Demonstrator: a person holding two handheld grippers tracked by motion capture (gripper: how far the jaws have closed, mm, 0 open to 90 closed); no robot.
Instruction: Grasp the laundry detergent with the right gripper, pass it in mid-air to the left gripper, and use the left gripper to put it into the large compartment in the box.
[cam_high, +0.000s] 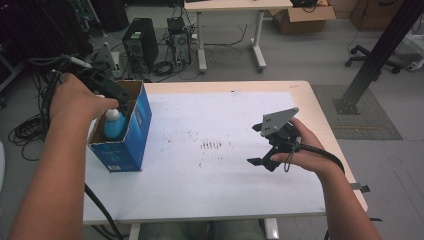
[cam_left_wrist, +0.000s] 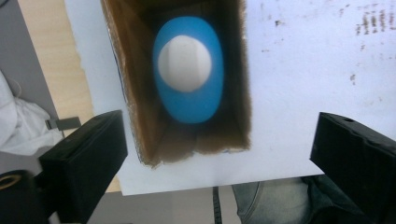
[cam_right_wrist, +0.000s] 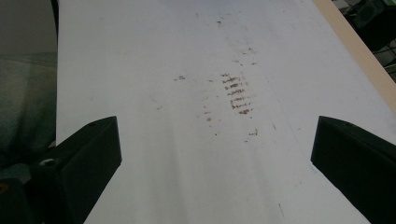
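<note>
**Bottle sits in the box, both grippers empty**

Nearest to me are the person's forearms, coming in from the near edge of the table, each hand wrapped round a black two-jaw gripper.

The blue bottle (cam_high: 114, 125) with its white cap stands upright inside the open blue cardboard box (cam_high: 131, 140), which rests on the left part of the white sheet (cam_high: 210, 175) covering the table. From the left gripper view the bottle (cam_left_wrist: 188, 70) is seen from straight above, its round cap ringed by blue, with brown inner walls of the box (cam_left_wrist: 133, 93) close around it.

The left gripper (cam_high: 112, 95) hangs over the mouth of the box, pointing down. Its jaws stand wide apart with nothing between them, and they touch neither the bottle below nor the box.

The right gripper (cam_high: 260, 145) hovers well apart from the box, over the right part of the sheet, jaws spread wide and holding nothing. Beyond it lies a patch of small brown stains (cam_right_wrist: 238, 95) on the sheet, seen also near the middle of the table (cam_high: 211, 145).

Past the far edge, a computer tower (cam_high: 140, 42) and tangled cables sit on the grey floor.
</note>
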